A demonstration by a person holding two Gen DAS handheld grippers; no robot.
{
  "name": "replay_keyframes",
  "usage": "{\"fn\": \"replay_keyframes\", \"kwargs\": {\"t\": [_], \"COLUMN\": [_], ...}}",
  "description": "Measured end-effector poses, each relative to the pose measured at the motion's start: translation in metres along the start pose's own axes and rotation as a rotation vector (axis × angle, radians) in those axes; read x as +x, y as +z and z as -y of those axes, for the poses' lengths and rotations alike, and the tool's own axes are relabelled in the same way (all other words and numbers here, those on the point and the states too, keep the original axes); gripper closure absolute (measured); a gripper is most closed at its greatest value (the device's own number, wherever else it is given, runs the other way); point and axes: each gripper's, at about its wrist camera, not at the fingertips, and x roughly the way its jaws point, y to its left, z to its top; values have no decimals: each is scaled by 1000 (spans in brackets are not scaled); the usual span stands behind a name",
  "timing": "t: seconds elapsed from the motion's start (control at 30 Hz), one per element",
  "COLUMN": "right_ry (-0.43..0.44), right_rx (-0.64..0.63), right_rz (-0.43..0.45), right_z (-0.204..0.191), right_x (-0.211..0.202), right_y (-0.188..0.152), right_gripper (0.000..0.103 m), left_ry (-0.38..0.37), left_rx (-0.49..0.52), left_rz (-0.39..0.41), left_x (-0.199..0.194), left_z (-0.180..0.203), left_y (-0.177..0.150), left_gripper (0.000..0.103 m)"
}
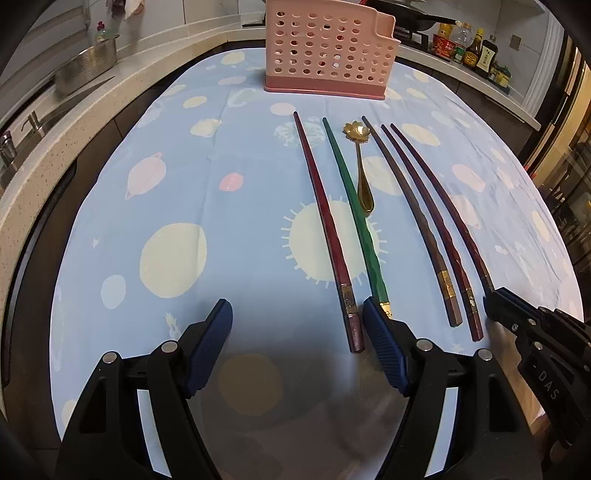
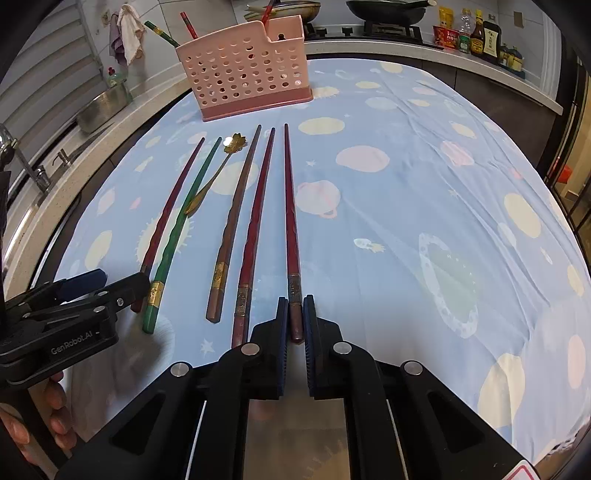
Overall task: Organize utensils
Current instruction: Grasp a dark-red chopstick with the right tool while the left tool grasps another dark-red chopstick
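Note:
Several chopsticks and a gold flower spoon (image 1: 364,173) (image 2: 210,181) lie side by side on the blue planet-print cloth (image 1: 207,173). My right gripper (image 2: 295,303) is shut on the butt end of the rightmost dark red chopstick (image 2: 290,206), low on the cloth; its fingertips (image 1: 496,301) also show in the left wrist view. My left gripper (image 1: 297,310) (image 2: 110,282) stands open just above the cloth. The thick end of the leftmost red chopstick (image 1: 327,214) (image 2: 173,199) lies between its fingers, untouched, and the green chopstick (image 1: 354,206) (image 2: 177,229) runs by its right finger (image 1: 376,321).
A pink perforated holder (image 1: 325,51) (image 2: 243,74) stands at the far end of the cloth, with a green and a red chopstick in it. A counter with a sink and metal bowl (image 1: 86,66) runs along the left. Sauce bottles (image 2: 476,35) and a pan stand behind. A person's hand (image 2: 55,417) holds the left gripper.

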Motion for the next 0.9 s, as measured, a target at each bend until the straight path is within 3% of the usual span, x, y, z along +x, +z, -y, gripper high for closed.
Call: {"fn": "replay_keyframes", "kwargs": {"t": [0.2,0.3,0.37,0.43,0.63,0.9], "right_ry": [3,3,6,9,18,28], "right_rx": [-7,-7,-4,-4,5,16], "right_rz": [1,1,1,1,21,119], "right_z": [0,0,0,0,3,6], "right_x": [-2,-3,-4,-6,-19,-61], "right_y": [-3,-4,-5,-6,-9,0], "right_gripper": [96,96,96,96,96,96], "left_ry": [19,15,1,-17,-51,-53], "left_rx": [25,38,38,30,-1,-5], "left_rz": [16,21,20,14,2,56], "left_x": [-1,-2,-3,-3,-10,-43], "left_z": [4,4,4,1,-5,-7], "left_y": [0,-1,0,1,-1,3], "left_gripper": [51,68,85,93,96,96]}}
